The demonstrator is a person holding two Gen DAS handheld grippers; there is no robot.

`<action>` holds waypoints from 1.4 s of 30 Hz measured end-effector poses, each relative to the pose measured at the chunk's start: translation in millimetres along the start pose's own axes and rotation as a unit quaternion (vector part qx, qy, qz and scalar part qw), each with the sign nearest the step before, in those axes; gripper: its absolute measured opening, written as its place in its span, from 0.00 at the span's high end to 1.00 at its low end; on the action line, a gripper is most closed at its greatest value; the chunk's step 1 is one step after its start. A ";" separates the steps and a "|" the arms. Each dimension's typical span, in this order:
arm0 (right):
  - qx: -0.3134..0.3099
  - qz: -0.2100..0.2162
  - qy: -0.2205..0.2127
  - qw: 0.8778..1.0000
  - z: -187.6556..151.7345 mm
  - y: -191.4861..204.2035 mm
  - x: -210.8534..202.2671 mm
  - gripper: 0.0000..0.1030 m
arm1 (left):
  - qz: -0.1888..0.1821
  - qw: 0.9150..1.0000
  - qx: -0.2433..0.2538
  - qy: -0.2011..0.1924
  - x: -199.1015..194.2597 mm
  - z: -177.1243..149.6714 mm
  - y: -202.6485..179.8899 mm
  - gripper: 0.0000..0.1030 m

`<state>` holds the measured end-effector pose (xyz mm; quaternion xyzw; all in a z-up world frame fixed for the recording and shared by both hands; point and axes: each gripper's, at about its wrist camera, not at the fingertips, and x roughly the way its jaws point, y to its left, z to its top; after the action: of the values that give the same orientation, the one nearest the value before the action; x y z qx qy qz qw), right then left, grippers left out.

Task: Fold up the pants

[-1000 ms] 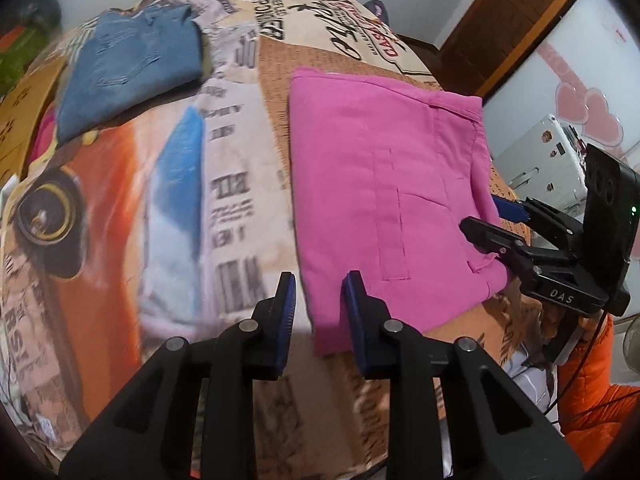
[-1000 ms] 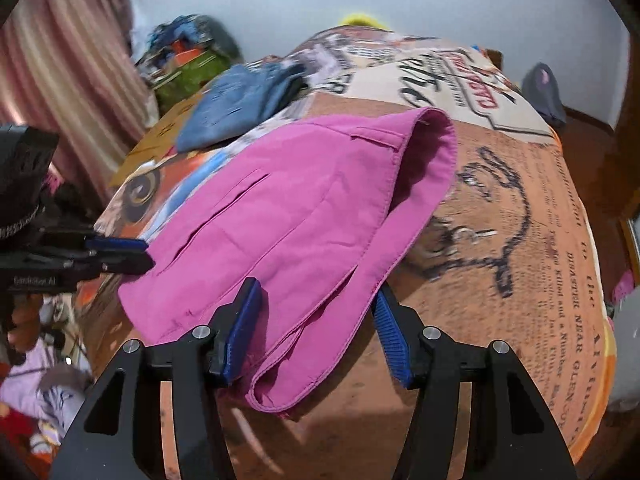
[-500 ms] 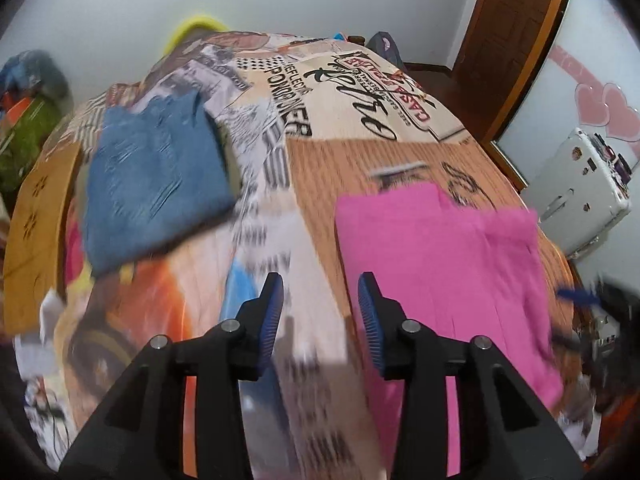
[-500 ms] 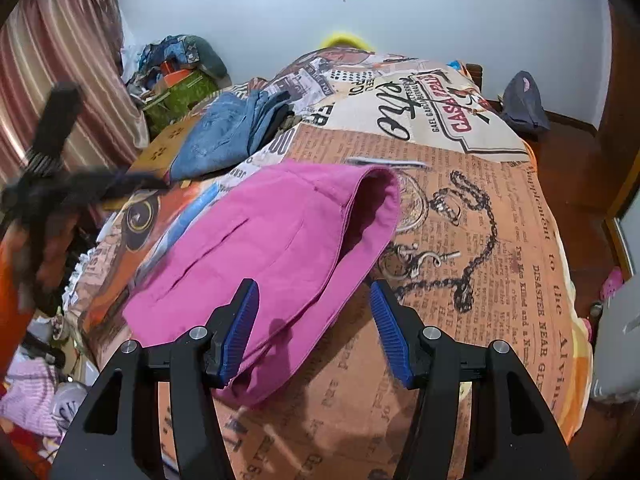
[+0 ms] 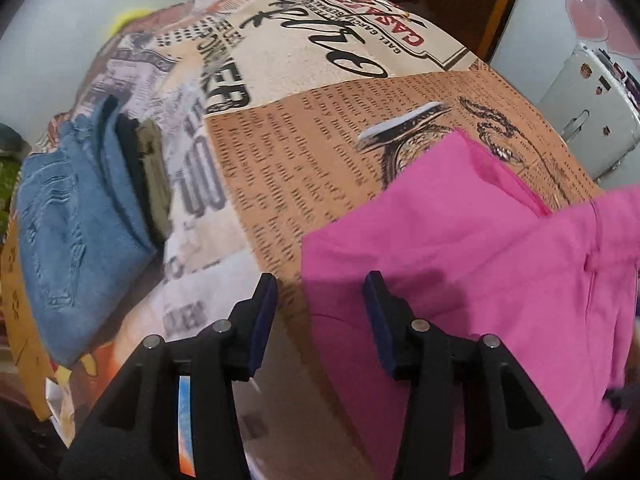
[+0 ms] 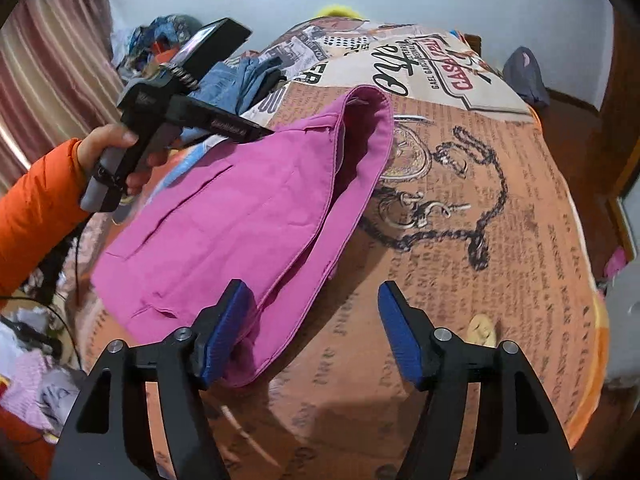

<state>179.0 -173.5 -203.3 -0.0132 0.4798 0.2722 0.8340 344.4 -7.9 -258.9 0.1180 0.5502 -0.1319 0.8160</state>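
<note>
Pink pants (image 5: 480,260) lie folded on the printed bedspread (image 5: 280,168); they also show in the right wrist view (image 6: 248,216). My left gripper (image 5: 320,320) is open and empty, hovering over the pants' left edge. In the right wrist view the left gripper (image 6: 260,132) reaches over the pants' far left side. My right gripper (image 6: 316,332) is open and empty at the pants' near right edge, its left finger (image 6: 224,332) beside the fold.
A stack of folded blue jeans (image 5: 76,220) and darker garments lies at the bed's left; the jeans also show in the right wrist view (image 6: 240,80). A white appliance (image 5: 592,92) stands right of the bed. Clothes clutter (image 6: 28,380) lies on the floor.
My left gripper swung up and away from the near corner, then came down over the pants' far left edge and opened wider. My right gripper drew back a little and stayed open.
</note>
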 end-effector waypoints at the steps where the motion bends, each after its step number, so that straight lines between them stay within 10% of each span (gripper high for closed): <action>1: -0.009 -0.002 0.003 1.000 2.8 -1.1 2.2 0.39 | 0.000 1.000 -0.004 -0.001 -2.3 -3.9 3.3 0.56; 17: -0.071 -0.069 0.029 0.995 59.3 -44.8 50.8 0.39 | -0.023 0.996 -0.091 0.000 -58.8 -119.5 20.2 0.56; 27: -0.087 -0.076 0.033 0.993 90.1 -38.6 73.0 0.39 | -0.065 0.979 -0.192 -0.037 -79.5 -163.2 16.1 0.56; 42: -0.051 -0.053 -0.044 0.996 79.8 -22.2 -8.9 0.37 | -0.071 0.982 -0.139 -0.110 -119.7 -80.8 24.9 0.52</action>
<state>249.2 -173.7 -158.4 -0.0696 0.4263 0.2519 0.8660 239.9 52.9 -176.2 -0.0517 0.4769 -0.1240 0.8686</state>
